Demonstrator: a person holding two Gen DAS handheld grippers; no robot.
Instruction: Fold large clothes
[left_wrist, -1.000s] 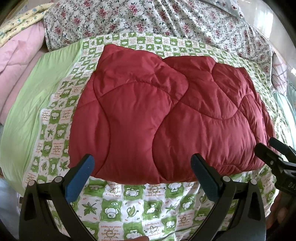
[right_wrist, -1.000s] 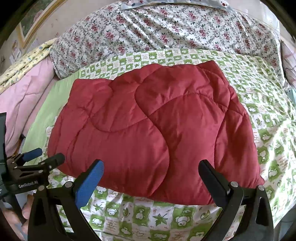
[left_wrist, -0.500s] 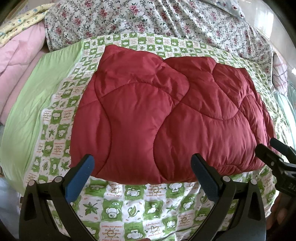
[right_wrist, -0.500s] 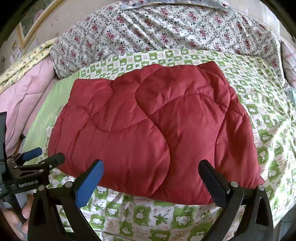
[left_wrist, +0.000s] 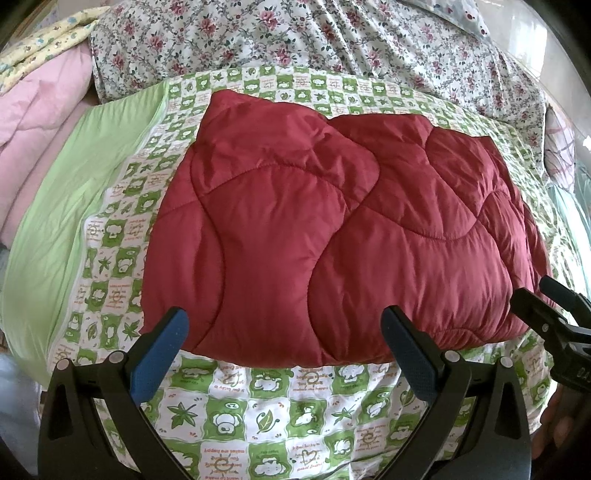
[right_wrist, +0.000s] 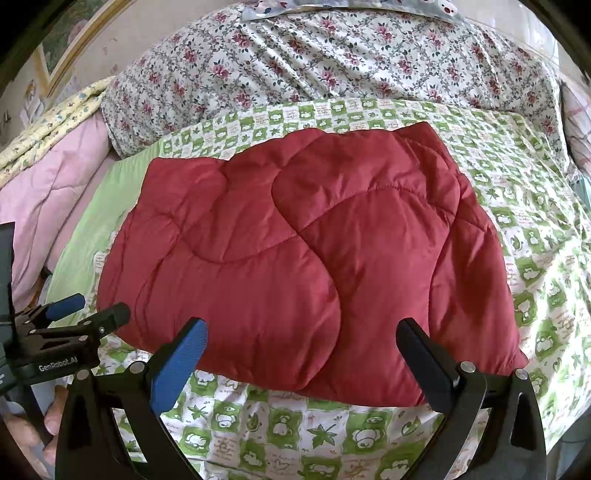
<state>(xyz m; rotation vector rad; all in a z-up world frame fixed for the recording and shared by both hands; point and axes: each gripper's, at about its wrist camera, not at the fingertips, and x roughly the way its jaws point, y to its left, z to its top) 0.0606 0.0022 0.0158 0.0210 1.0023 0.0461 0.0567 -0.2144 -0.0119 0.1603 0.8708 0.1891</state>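
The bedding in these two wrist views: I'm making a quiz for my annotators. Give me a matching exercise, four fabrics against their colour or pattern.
Things:
1. quilted garment
2. sheet under it
3. bedding at the far end
4. blanket on the left

Looks:
A. plain pink
B. green and white checks with leaves and cartoon figures
C. dark red, curved stitching
D. white with small red flowers

Pairs: 1-C, 2-B, 3-D, 4-A

Both the left gripper and the right gripper are open, holding nothing.
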